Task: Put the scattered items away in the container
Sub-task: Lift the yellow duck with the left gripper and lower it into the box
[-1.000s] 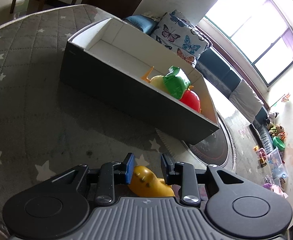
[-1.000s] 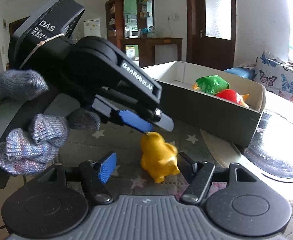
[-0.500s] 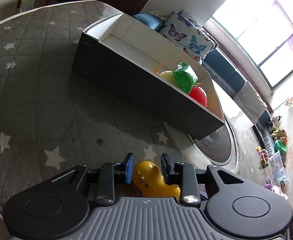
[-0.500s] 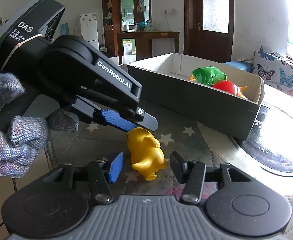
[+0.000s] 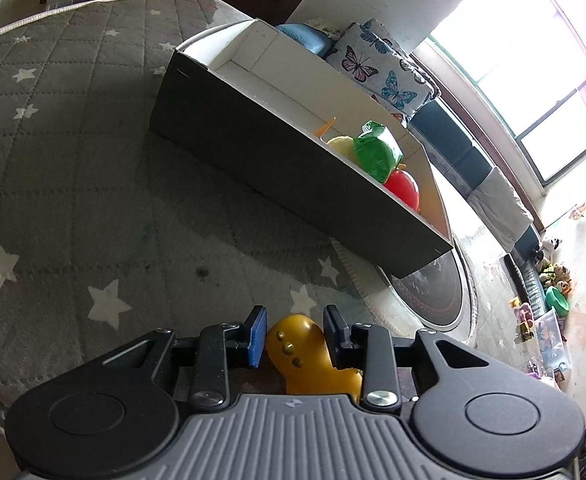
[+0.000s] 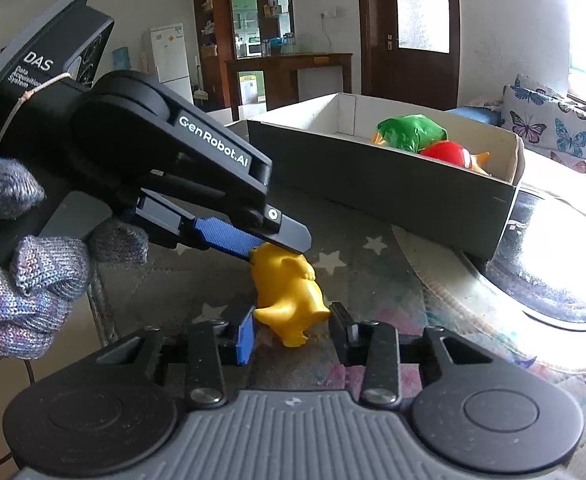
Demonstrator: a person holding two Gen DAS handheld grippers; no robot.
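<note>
Star-print grey mat [image 5: 93, 184] – butterfly cushion [image 5: 381, 68] behind (window-lit)

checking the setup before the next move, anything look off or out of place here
One oddity: both grippers are on the same yellow toy. The left gripper clamps its head while the right gripper, whose jaws have just been closing, brackets its lower body. It leans tilted on the star mat, outside the box.

Yellow duck toy [image 6: 287, 294] on the starred mat near its edge, open grey box [image 6: 373, 178] behind holding green, red toys.
</note>
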